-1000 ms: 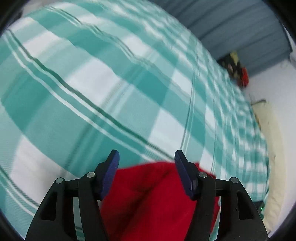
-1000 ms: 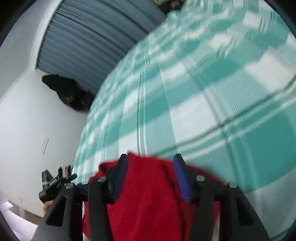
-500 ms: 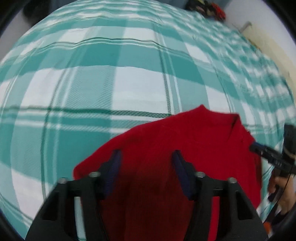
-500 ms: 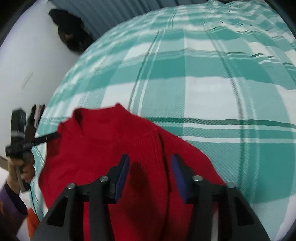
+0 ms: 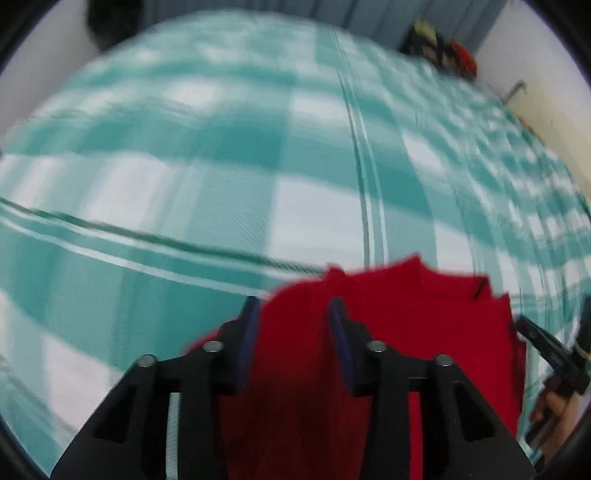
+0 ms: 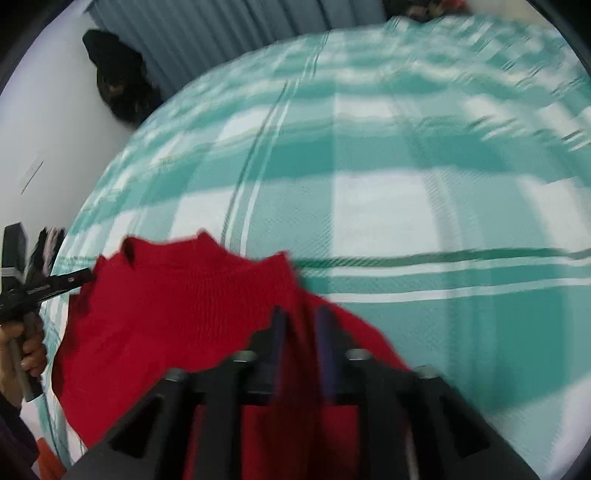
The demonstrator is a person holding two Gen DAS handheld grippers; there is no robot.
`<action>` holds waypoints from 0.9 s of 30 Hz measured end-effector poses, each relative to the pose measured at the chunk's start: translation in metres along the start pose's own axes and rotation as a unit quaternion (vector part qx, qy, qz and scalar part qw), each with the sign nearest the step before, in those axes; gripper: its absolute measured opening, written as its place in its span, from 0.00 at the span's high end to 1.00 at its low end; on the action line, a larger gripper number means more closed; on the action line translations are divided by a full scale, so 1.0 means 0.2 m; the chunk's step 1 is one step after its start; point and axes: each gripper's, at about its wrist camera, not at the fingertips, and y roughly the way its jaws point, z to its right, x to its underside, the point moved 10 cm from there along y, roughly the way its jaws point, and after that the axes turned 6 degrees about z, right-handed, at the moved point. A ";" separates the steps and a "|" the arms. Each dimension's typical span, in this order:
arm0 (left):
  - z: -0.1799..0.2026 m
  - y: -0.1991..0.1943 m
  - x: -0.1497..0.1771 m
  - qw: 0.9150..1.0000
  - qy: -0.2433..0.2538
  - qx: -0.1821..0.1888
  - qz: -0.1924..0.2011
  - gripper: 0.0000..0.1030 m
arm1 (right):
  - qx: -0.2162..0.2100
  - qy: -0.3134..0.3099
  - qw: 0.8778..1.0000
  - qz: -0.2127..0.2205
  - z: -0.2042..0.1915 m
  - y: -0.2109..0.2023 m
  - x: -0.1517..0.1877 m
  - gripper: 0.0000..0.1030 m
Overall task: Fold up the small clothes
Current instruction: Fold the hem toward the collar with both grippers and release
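A small red knit sweater (image 5: 388, 325) lies on a teal and white checked bedspread (image 5: 221, 177); it also shows in the right wrist view (image 6: 177, 306), neck opening toward the far side. My left gripper (image 5: 291, 314) is partly closed, its jaws straddling the sweater's left shoulder edge with a clear gap between them. My right gripper (image 6: 299, 317) has its jaws nearly together on a fold at the sweater's right shoulder. The sweater's lower part is hidden under both grippers. Both views are motion-blurred.
The bedspread (image 6: 406, 184) spreads far beyond the sweater. A blue pleated curtain (image 6: 221, 33) and a dark bundle (image 6: 118, 81) stand beyond the bed. A pile of colourful things (image 5: 443, 48) sits at the far corner. A white wall runs on the right.
Both grippers have narrowed, the right one much more, pinching the sweater. Both have shifted to the sweater's shoulder edges, and the cameras tilted up, showing more bed.
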 end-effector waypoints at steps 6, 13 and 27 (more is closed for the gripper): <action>0.16 -0.44 0.28 0.992 0.043 0.114 0.030 0.64 | -0.093 -0.073 0.991 0.058 -0.29 -0.50 0.13 0.59; -0.04 -0.33 0.84 0.994 0.007 0.085 -0.074 0.86 | -0.082 -0.078 0.993 -0.040 -0.14 -0.45 0.86 0.76; -0.47 -0.45 1.07 0.997 -0.019 -0.076 0.020 0.03 | 0.112 0.006 0.991 0.076 0.30 -0.75 1.13 0.00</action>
